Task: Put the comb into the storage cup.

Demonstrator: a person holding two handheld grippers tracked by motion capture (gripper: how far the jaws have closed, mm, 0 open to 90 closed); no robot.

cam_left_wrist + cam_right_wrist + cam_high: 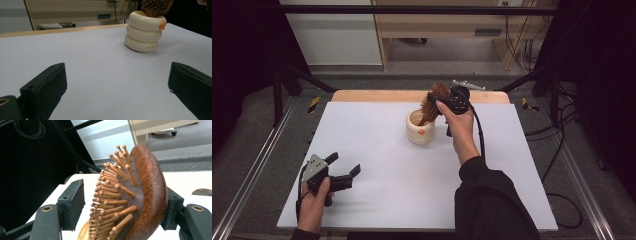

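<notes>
While standing handle-down in the cream ringed holder (420, 128) at the far middle of the table (377, 165), wooden paddle hairbrush (435, 102) judged to be at the release step. Right gripper (120, 202) jaws apart around the brush head: left pad clear of the bristle pins, right pad at or against the wooden back. Next: draw straight away without tipping the holder. Right forearm reaches forward, hand raised. Left gripper (346, 171) parked low at near left, jaws wide apart, holding nothing.
</notes>
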